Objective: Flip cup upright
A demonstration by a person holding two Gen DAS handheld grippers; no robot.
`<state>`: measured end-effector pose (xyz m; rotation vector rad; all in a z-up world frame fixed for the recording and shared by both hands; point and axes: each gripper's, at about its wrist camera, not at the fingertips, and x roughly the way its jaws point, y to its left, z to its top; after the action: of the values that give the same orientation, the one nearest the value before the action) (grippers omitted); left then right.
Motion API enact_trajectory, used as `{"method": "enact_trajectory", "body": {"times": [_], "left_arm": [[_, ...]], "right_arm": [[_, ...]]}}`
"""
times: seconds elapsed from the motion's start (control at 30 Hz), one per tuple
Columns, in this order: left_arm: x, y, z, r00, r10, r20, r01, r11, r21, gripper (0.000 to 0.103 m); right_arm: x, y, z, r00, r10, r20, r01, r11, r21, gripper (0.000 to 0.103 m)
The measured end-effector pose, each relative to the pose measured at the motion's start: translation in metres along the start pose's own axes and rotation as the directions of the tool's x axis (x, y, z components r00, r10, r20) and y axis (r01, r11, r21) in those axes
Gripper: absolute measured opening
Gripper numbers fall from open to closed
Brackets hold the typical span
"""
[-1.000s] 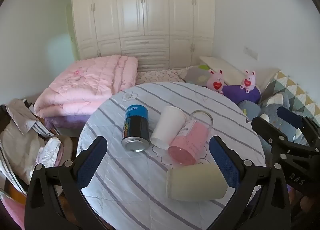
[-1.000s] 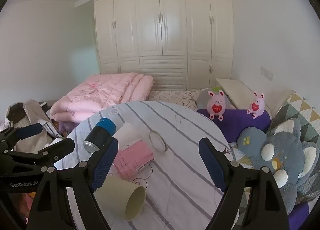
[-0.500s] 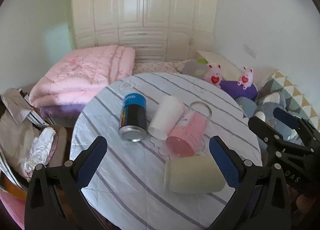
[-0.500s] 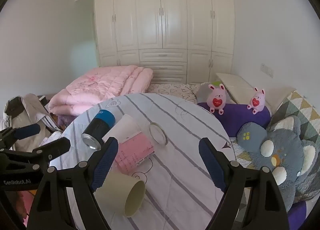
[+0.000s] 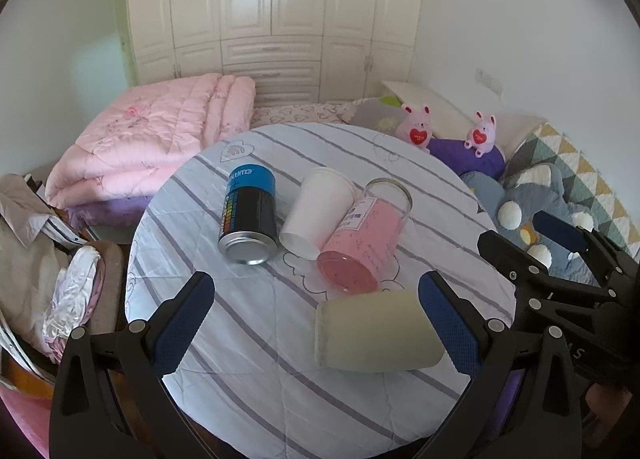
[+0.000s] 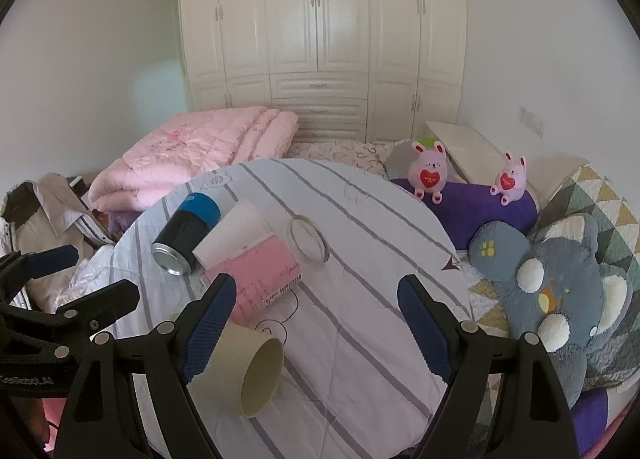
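Since a second ago both cameras have eased a little nearer the round counter point(image 5: 248, 339), so the things on it sit larger in view; none of them has shifted on the striped cloth.

The cream cup point(image 5: 376, 329) lies on its side at the near edge of the counter. In the right wrist view its open mouth point(image 6: 262, 377) faces toward the right gripper point(image 6: 312, 319), whose fingers stand wide apart with nothing between them; its left finger point(image 6: 208, 323) overlaps the cup's side in the picture, though contact cannot be judged.

The left gripper point(image 5: 316, 323) also has its fingers spread wide, holding nothing, with the cup lying between them in the picture, nearer the right-hand finger point(image 5: 448, 323).

Beyond the cup, a pink jar point(image 5: 362, 247), a white paper cup point(image 5: 316, 211) and a blue-and-black can point(image 5: 248, 215) all lie on their sides, close together.
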<state>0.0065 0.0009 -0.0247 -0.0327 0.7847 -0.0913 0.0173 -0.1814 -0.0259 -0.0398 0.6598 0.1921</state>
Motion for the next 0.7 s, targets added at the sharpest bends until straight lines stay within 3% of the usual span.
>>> {"method": "enact_trajectory", "body": {"times": [0.3,0.43,0.57,0.7], "left_arm": [[-0.002,0.003,0.002,1.000,0.001,0.005,-0.001,1.000,0.003,0.103],[-0.011,0.003,0.003,0.998,0.004,0.070,-0.005,1.000,0.011,0.103],[-0.023,-0.002,0.003,0.986,0.018,0.165,-0.025,0.999,0.044,0.103],[-0.026,-0.009,0.004,0.984,-0.001,0.176,-0.011,0.998,0.069,0.103]], "right_arm": [[0.002,0.000,0.002,1.000,0.001,-0.002,-0.001,1.000,0.001,0.084],[0.000,-0.002,0.003,1.000,-0.001,0.011,0.001,1.000,0.004,0.084],[-0.013,-0.002,0.004,0.994,0.007,0.105,-0.005,1.000,-0.012,0.084],[-0.022,0.003,0.005,0.983,-0.016,0.181,0.026,0.998,-0.053,0.084]]}}
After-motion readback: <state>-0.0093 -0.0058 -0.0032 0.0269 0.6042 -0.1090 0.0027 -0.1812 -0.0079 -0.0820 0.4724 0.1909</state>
